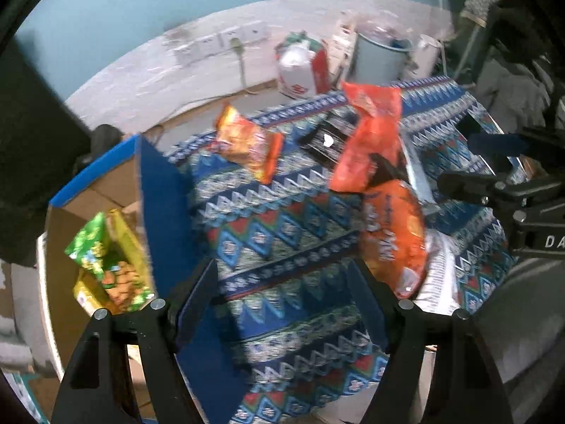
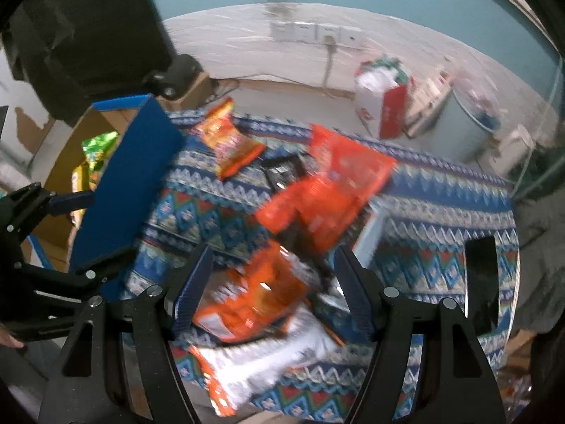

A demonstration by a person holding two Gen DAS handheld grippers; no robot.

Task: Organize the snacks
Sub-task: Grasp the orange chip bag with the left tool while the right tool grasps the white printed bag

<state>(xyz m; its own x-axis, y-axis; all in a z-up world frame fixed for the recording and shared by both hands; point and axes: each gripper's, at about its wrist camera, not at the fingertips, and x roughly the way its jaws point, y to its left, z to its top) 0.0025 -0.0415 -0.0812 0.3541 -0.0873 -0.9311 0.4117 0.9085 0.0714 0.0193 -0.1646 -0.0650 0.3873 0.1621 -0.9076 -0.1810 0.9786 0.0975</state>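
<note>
On the patterned cloth lie an orange-yellow packet, a red bag overlapping a black packet, an orange bag and, partly under it, a white bag. The blue-sided box holds a green packet on a yellow one.

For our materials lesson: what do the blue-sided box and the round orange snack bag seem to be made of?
Blue-sided box: likely cardboard, brown matte inside, blue facing, flat stiff flaps. Round orange snack bag: probably glossy plastic film, judging by its bright highlights and creases, though blur softens it.
</note>
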